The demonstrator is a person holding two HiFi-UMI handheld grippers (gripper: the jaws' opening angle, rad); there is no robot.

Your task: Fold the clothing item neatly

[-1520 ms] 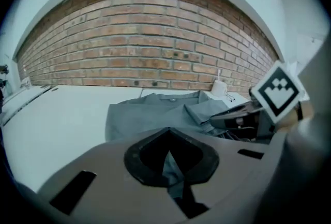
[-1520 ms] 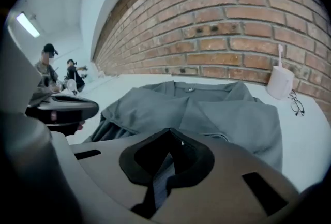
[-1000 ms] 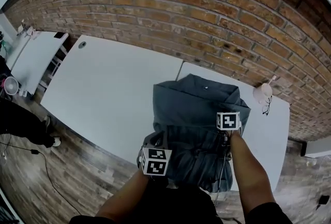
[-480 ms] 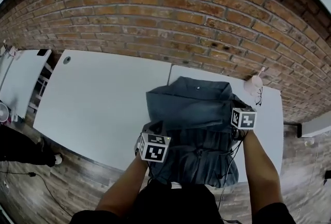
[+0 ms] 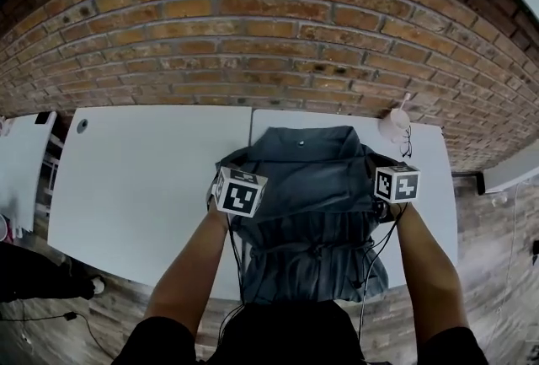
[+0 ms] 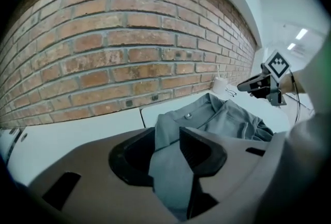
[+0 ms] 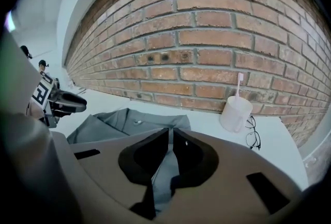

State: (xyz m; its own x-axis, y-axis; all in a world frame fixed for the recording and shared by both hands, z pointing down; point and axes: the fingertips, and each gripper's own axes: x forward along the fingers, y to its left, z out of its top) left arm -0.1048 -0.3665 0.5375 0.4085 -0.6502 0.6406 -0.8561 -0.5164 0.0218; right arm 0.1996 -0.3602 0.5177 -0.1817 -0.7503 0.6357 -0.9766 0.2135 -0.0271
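Up comes the left gripper (image 5: 237,192), now level with its partner where a second ago it sat low by the near edge, and both have carried the cloth farther toward the brick wall (image 5: 269,26). At the left lies the smooth white table (image 5: 143,178), made of two slabs with a seam between them. Left gripper's jaws (image 6: 173,161) are opening, a soft strip of cloth loose between them. The grey-blue garment (image 5: 307,186) lies rumpled across the table's right half, collar and one small button toward the wall, and its lower part spills in pleats over the near edge. The right gripper (image 5: 394,186) is clenched (image 7: 169,158) on a thin fold of the same cloth. Farther right stands a translucent cup (image 5: 392,123), with thin-framed glasses (image 5: 408,140) just beside it.
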